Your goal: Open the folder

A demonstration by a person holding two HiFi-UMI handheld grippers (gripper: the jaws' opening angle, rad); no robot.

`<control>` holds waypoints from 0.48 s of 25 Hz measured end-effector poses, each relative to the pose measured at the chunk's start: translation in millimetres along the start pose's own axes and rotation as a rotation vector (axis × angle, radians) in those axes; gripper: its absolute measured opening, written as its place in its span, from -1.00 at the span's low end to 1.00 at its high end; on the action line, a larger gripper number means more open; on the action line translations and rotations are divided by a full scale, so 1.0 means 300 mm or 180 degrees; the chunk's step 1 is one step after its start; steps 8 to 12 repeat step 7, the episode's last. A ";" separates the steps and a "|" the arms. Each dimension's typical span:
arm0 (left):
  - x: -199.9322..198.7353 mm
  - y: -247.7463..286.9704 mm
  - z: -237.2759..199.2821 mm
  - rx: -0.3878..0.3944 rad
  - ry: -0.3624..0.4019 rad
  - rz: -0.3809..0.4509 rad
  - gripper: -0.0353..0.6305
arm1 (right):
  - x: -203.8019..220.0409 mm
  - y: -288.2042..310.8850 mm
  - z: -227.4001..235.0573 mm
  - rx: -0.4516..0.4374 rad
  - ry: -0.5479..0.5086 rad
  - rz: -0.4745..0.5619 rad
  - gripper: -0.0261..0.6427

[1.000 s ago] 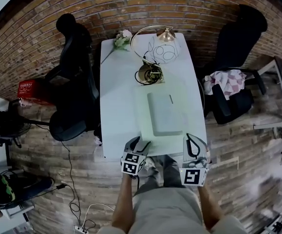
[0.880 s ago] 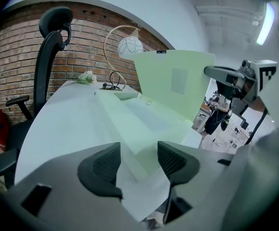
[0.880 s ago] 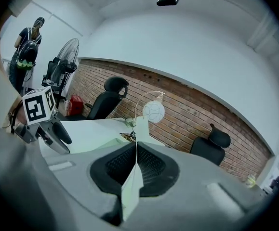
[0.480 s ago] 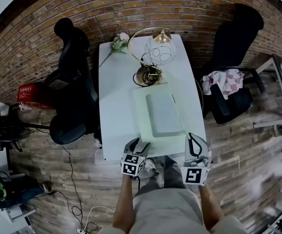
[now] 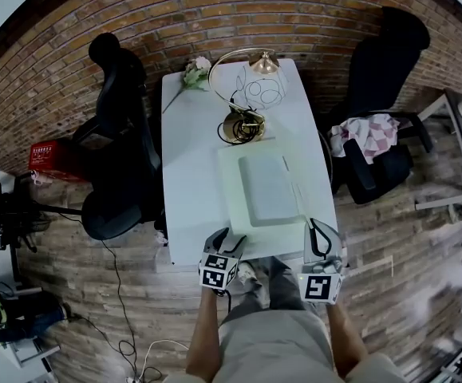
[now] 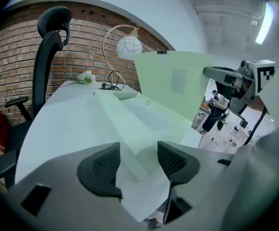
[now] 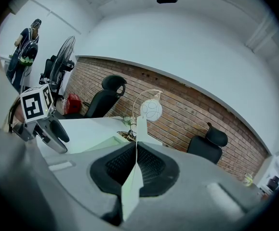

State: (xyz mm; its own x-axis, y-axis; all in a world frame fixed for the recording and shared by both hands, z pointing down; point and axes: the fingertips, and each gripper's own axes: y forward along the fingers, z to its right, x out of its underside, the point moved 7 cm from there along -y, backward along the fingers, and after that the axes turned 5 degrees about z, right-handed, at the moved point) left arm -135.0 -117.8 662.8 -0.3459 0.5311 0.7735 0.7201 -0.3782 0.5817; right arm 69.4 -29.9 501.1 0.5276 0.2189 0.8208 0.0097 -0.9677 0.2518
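The pale green folder lies on the white tabletop, its inside bare and pale. The right tongs pinch its cover, which only the left gripper view shows standing raised. The left tongs are spread over the folder's near corner.

Both grippers point toward twelve o'clock. The left gripper, at six o'clock, has its jaws apart. The right gripper, at five o'clock, pinches the folder cover.
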 end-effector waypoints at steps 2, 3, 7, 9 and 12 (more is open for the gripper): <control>0.001 0.001 -0.001 -0.0010 0.0026 -0.0017 -0.20 | 0.002 0.002 -0.001 0.0004 0.0003 -0.0001 -0.89; 0.001 0.002 -0.001 -0.0014 0.0037 -0.0026 -0.20 | 0.003 0.002 -0.002 0.0003 0.0012 -0.0003 -0.89; 0.001 0.003 0.004 -0.0010 0.0067 -0.0061 -0.20 | 0.012 -0.004 -0.005 0.0020 0.0088 0.0011 -0.89; 0.001 0.003 0.004 -0.0010 0.0067 -0.0061 -0.20 | 0.012 -0.004 -0.005 0.0020 0.0088 0.0011 -0.89; 0.001 0.003 0.004 -0.0010 0.0067 -0.0061 -0.20 | 0.012 -0.004 -0.005 0.0020 0.0088 0.0011 -0.89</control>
